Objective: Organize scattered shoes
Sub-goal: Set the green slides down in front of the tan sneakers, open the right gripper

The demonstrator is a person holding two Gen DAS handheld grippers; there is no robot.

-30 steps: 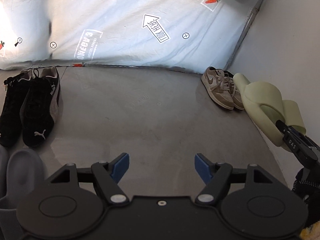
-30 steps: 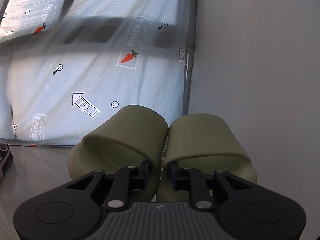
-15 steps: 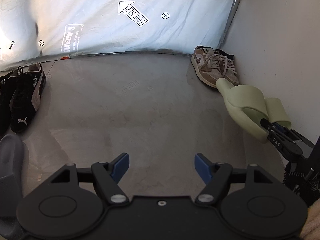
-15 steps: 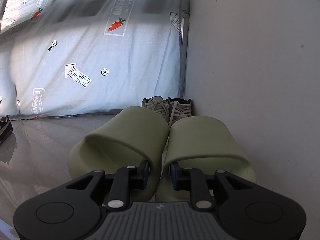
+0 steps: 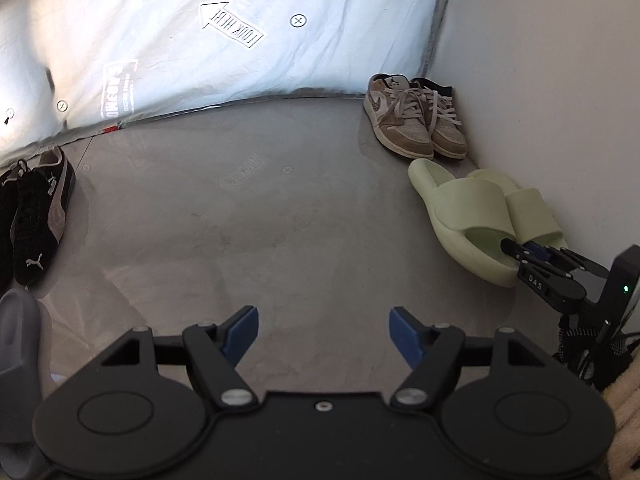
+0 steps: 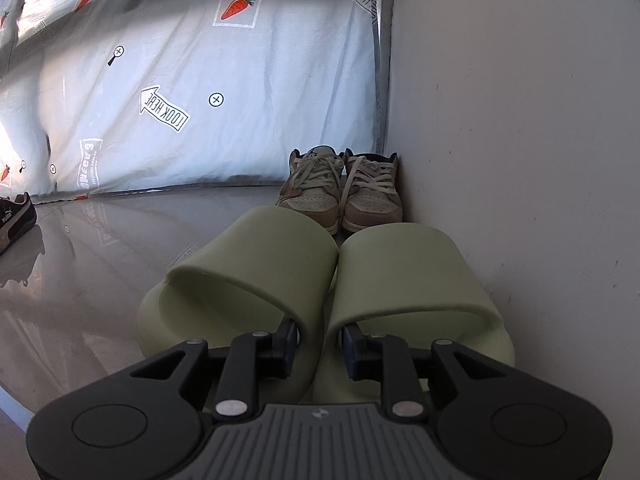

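Setting the pair of green slides [image 6: 320, 280] down by the wall [image 6: 520, 120], you are keeping the right gripper [image 6: 319, 346] pinched on their two inner edges, one finger tucked under each strap; whether the soles are fully on the floor [image 5: 260, 220] is hard to tell from the right wrist view, though the left wrist view shows them lying low against it. The slides are sitting just behind the tan sneakers [image 6: 340, 196] in the corner, toes nearly touching them. Your left gripper [image 5: 322, 336] is hovering over bare floor with its fingers well apart and nothing between them. Risk notes: letting go before both soles are resting flat could be letting the pair splay or tip, since only the inner rims are being held. Pushing further forward could be shoving the sneakers out of line. The wall is close on the right, so a finger may be catching a strap on withdrawal and dragging a slide askew. Black sneakers [image 5: 36, 216] and a grey slide [image 5: 18, 360] are waiting at the far left.
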